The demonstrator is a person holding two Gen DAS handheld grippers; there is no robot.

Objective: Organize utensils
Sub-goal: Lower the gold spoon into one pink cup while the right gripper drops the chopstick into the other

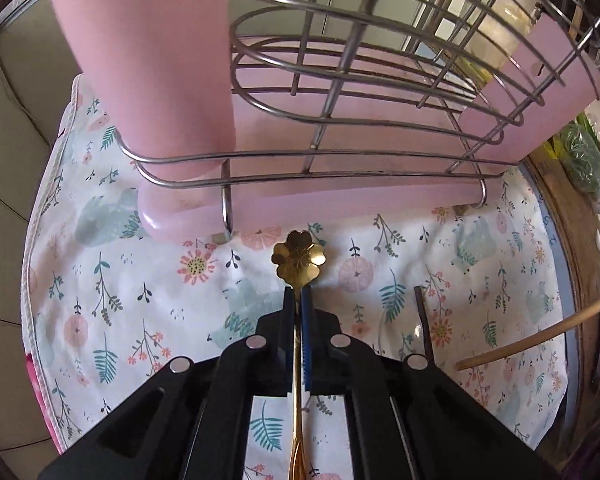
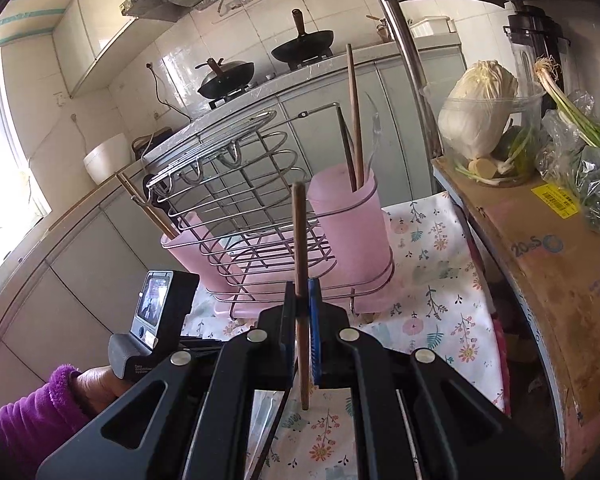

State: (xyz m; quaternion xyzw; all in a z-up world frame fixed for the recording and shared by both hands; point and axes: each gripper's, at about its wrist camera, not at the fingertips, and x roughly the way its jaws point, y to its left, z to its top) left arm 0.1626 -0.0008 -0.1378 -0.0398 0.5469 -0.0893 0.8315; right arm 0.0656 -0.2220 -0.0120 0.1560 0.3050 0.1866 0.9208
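Two grippers: both clamped on utensils, rack ahead of each.
Left gripper [image 1: 299, 296]: jaws narrow, pinching gold spoon [image 1: 298, 260] by the handle; flower bowl sticks out at 12 o'clock, just short of the rack base.
Cloth [image 1: 132, 280]: floral, under everything.
Rack [image 1: 340, 120]: wire, fills the left view's top half, pink cups in it.
Dark stick [image 1: 424, 320]: lying on cloth at 3 o'clock of the left gripper.
Left cup [image 2: 192, 248]: leaning to 10 o'clock, one light chopstick [image 2: 144, 204] in it.
Right gripper [image 2: 302, 300]: jaws narrow on brown chopstick [image 2: 300, 240], held upright, tip at 12 o'clock.
Right cup [image 2: 348, 232]: upright at 1 o'clock of the right gripper, several utensils standing in it.
Cabbage [image 2: 476, 108]: in clear tub, 2 o'clock.
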